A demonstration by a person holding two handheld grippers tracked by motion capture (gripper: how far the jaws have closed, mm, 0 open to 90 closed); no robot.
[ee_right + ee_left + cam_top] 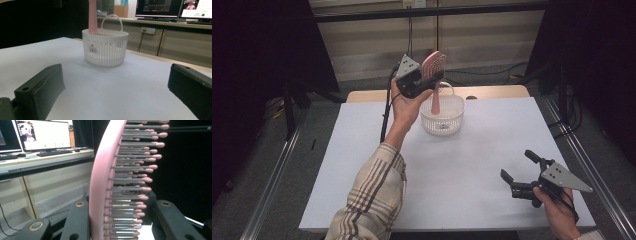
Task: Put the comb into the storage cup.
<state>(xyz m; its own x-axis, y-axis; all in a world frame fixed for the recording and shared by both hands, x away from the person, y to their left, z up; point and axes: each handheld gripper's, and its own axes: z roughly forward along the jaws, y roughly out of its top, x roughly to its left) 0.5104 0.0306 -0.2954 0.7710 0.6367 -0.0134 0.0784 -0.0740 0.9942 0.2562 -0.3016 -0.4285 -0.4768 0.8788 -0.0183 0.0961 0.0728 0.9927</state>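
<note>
A lab room with computers

Lit monitors [160,8] and a keyboard [53,152] sit on a long desk [45,158] behind the white table [362,150]; black curtains [262,45] hang around.

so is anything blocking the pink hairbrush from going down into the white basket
Nothing visible does. The left gripper holds the pink plastic hairbrush by its head, handle already pointing into the open top of the white slotted plastic basket. The basket's arched handle stands beside the brush, not across its path.
</note>
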